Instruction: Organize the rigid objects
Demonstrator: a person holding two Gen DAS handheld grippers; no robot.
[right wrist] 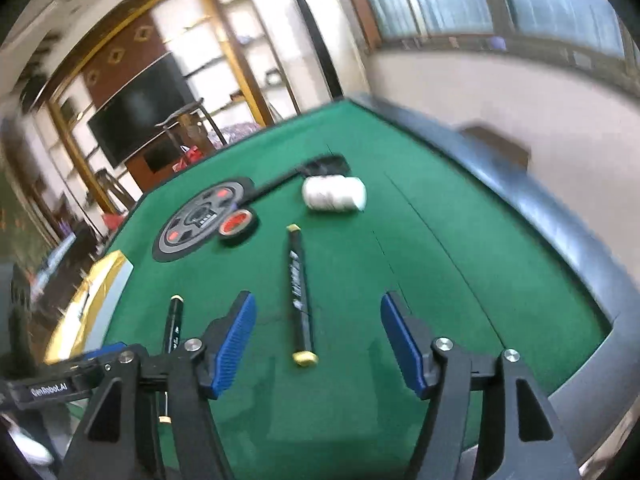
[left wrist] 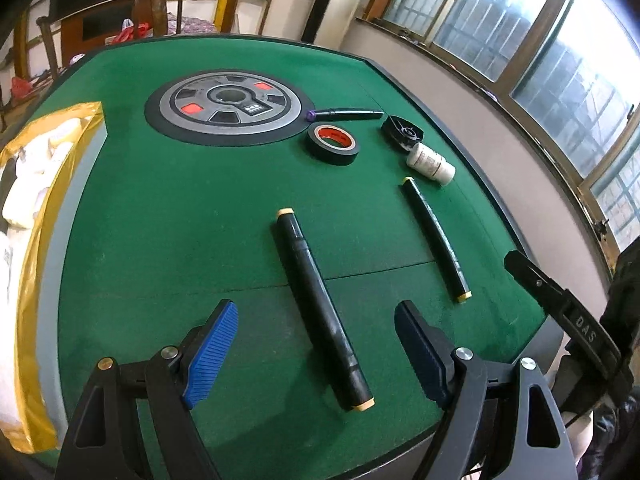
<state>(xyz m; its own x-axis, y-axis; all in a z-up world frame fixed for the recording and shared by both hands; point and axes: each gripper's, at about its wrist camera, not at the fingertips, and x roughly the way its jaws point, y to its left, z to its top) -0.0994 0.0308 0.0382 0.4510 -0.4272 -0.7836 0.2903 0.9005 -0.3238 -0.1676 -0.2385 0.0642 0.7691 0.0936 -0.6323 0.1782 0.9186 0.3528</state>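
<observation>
Evidently two black markers are the near targets. Thicker marker (left wrist: 322, 312) lies flat on the green felt desk (left wrist: 180, 208), running lengthwise between the spread jaws of the left gripper (left wrist: 316, 354), untouched. Thinner marker (right wrist: 299, 294) lies flat ahead of the right gripper (right wrist: 316, 338), jaws wide, nothing held; its yellow cap end sits about level with the fingertips.

Handling, as a guess: both light, stiff, smooth plastic barrels, likely to roll on a nudge and to slip if pinched near a tapered end. Best hold looks to be across mid-barrel, jaws square to the length.

Further out: black tape roll (left wrist: 333, 145) with red core, white ribbed bottle (left wrist: 431, 163) on its side, a flat black gadget (left wrist: 402, 131) touching or just beside it, a purple-tipped pen (left wrist: 346, 114). Round grey hub (left wrist: 230, 106) set into the desk centre. Gold-edged box (left wrist: 36, 216) of white things at the left side.

Felt should damp rolling. Room: windows at right, dark screen and wooden chair behind; right view blurred.
</observation>
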